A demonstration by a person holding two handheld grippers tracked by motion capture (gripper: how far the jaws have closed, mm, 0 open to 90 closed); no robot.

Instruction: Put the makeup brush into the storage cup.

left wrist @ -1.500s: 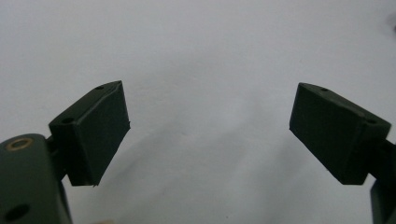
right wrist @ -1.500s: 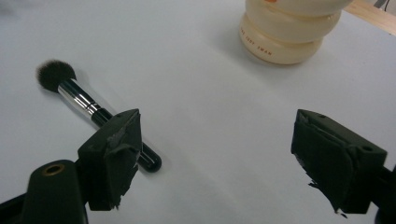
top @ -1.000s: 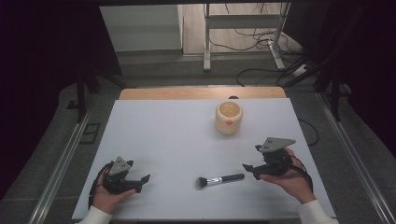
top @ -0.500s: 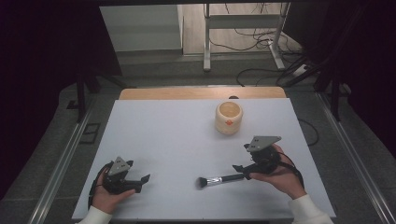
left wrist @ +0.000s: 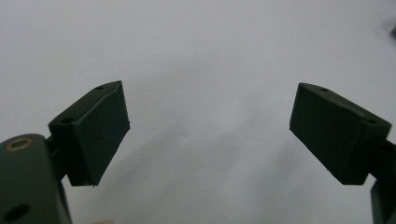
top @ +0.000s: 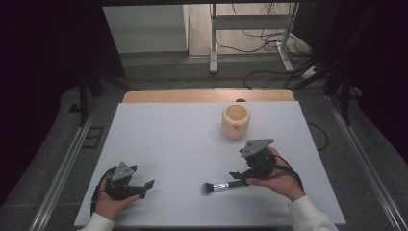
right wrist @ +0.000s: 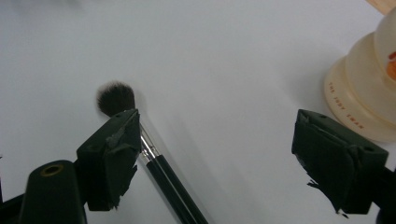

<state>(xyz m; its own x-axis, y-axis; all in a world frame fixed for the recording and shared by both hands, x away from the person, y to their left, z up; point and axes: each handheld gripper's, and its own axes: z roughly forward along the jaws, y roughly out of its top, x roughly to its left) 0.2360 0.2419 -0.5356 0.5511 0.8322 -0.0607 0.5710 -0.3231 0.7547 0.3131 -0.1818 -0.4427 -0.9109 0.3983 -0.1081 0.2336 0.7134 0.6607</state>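
A makeup brush (top: 222,185) with a black handle, silver ferrule and dark bristles lies on the white table (top: 173,139), near its front edge. My right gripper (top: 240,177) is over the handle end, held in a hand. In the right gripper view the right gripper (right wrist: 217,140) is open, and the brush (right wrist: 161,170) runs along the inner side of its left jaw, bristles beyond the tip. A cream cup (top: 235,121) with an orange mark stands farther back. My left gripper (top: 146,187) rests at the front left. It (left wrist: 210,121) is open with bare table between the jaws.
The cup's base (right wrist: 359,100) shows at the right edge of the right gripper view, beyond the right jaw. A wooden strip (top: 207,96) runs along the table's far edge. Metal rails (top: 67,163) flank the table.
My right gripper has moved left and forward, closing in on the brush handle. The brush, the cup and my left gripper have stayed put.
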